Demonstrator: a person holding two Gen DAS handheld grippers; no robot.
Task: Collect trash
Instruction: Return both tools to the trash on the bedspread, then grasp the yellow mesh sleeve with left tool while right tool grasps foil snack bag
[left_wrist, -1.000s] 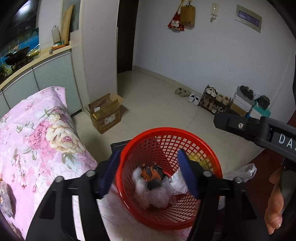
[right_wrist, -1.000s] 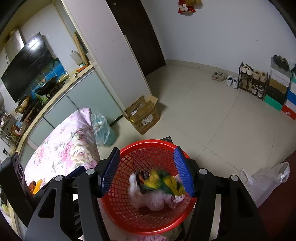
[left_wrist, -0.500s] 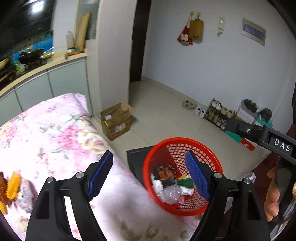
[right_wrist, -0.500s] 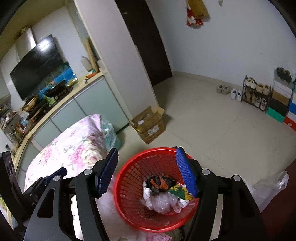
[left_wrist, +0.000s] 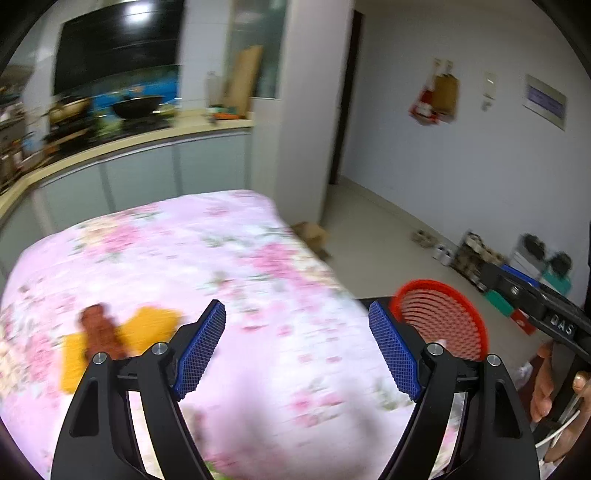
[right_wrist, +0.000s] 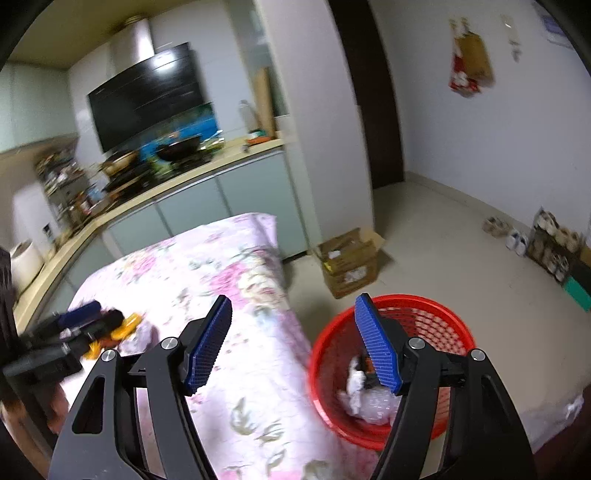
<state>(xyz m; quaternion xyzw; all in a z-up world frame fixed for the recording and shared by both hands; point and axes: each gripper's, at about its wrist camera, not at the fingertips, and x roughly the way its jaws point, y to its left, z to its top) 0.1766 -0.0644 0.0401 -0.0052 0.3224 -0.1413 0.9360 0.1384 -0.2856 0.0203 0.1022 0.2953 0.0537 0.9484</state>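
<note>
Just floral cloth w/ wrappers, kitchen counter behind.

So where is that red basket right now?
The red basket stands on the floor, close against the right edge of the floral-covered table, with a cardboard box just beyond it. In the left wrist view it shows at lower right.

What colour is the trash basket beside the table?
Red, a plastic mesh basket; clearest in the right wrist view.
</note>
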